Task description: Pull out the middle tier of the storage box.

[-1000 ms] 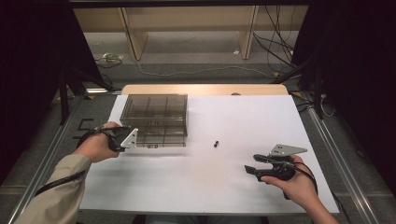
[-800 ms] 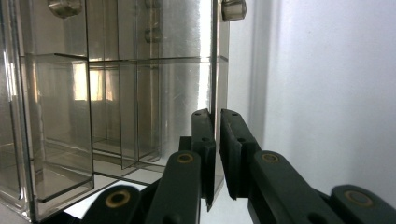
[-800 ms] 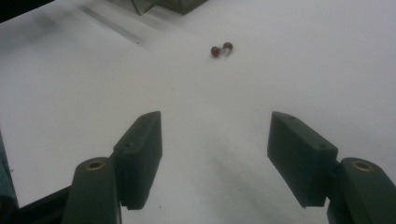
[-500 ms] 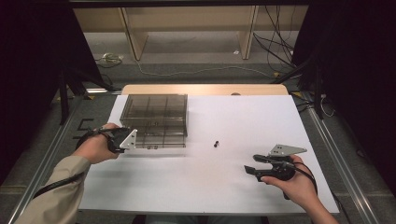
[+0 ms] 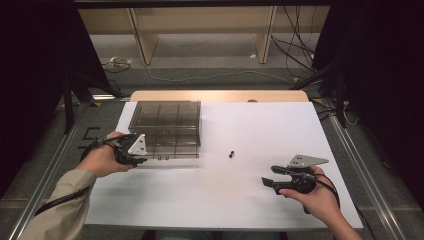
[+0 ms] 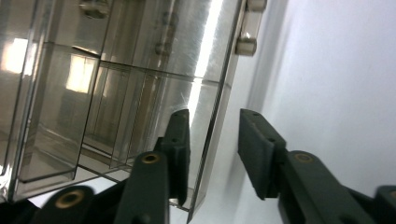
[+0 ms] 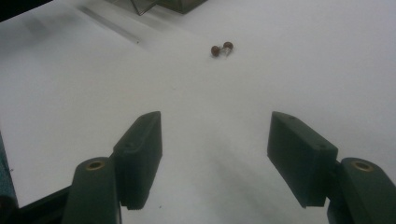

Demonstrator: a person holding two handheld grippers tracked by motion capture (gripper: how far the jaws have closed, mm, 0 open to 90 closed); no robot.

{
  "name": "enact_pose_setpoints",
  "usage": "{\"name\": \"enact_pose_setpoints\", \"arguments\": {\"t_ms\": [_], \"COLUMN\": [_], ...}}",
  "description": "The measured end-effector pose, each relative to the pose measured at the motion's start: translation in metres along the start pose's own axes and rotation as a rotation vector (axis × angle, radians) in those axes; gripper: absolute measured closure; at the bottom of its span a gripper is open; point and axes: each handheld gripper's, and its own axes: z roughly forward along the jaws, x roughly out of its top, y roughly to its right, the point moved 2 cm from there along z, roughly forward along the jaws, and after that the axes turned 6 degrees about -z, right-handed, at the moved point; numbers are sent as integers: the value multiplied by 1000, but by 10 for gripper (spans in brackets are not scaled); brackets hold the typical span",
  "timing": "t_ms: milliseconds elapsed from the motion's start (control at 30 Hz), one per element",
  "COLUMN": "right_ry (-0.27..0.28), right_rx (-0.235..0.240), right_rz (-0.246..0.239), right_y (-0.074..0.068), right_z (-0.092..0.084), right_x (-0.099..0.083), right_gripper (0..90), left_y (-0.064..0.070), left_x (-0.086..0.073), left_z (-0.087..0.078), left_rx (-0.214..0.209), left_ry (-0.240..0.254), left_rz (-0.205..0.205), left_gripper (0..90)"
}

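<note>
A smoky clear plastic compartment box (image 5: 167,127) lies on the white table top, left of centre. My left gripper (image 5: 141,159) is at its near left corner. In the left gripper view the box (image 6: 93,93) has its thin front wall between the jaws of that gripper (image 6: 215,126). The jaws have just been opening, and a gap shows between the wall and the right-hand pad. A small dark two-balled piece (image 5: 231,154) lies loose on the sheet. My right gripper (image 5: 268,176) rests open at the near right, with the piece (image 7: 221,48) well ahead of its gripper (image 7: 215,140).
The white sheet (image 5: 250,210) covers most of the table, with a wooden strip (image 5: 220,96) along its far edge. Metal rails run along both sides. Cables and shelf legs stand on the floor beyond the table.
</note>
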Motion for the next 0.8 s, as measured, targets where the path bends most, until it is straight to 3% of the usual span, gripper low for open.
{"name": "enact_pose_setpoints", "arguments": {"t_ms": [100,367,633,800], "right_ry": [0,1,-1,-3], "right_rx": [-1,0,0,1], "right_rz": [0,-1,0,0], "right_y": [0,0,0,0], "right_z": [0,0,0,0], "right_x": [0,0,0,0], "right_gripper": [359,359,359,358], "left_y": [3,13,28,38], "left_x": [3,8,12,15], "left_z": [-2,-7,-9,-9], "left_rx": [4,42,36,24], "left_ry": [19,37,53,109], "left_rz": [-70,-150,-196,-239], "left_gripper": [503,303,160,124]}}
